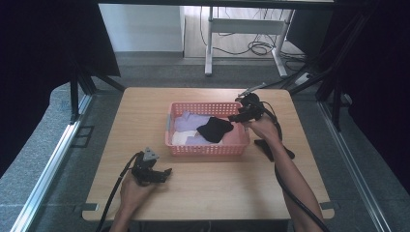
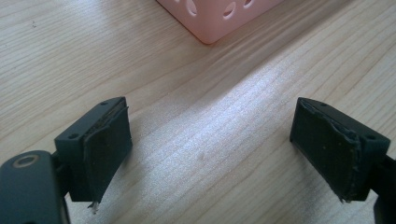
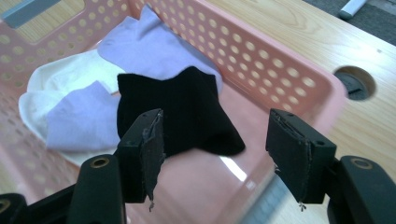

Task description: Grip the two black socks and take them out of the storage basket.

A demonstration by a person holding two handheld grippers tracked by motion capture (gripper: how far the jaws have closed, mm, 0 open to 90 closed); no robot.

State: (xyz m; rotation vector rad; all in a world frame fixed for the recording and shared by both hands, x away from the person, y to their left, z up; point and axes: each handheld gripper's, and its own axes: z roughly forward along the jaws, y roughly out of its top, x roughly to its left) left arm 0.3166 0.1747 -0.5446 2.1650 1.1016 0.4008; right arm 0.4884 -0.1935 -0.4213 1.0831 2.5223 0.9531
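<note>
The right gripper (image 1: 238, 116) is hovering over the far right corner of the pink basket (image 1: 208, 150), its jaws standing apart with nothing between them. Just ahead of and below it, a black sock (image 3: 182, 112) is lying loose inside the basket, clear of both pads. The sock is resting partly on the bare pink floor and partly over a lilac sock (image 3: 154, 46) that is spreading out beyond it. Off to that gripper's left, a second lilac piece (image 3: 79, 121) is sitting on top of a white cloth (image 3: 56, 81), touching the black sock's edge. To the gripper's right, the basket's perforated wall is running past, and past that a round cable hole (image 3: 356, 83) is showing in the counter (image 1: 217, 188).

The left gripper (image 1: 162, 175) is resting low over the bare wood near the counter's front edge, jaws spread wide and empty. Ahead of it, a corner of the pink basket (image 2: 219, 21) is showing, standing well apart from its pads.
</note>
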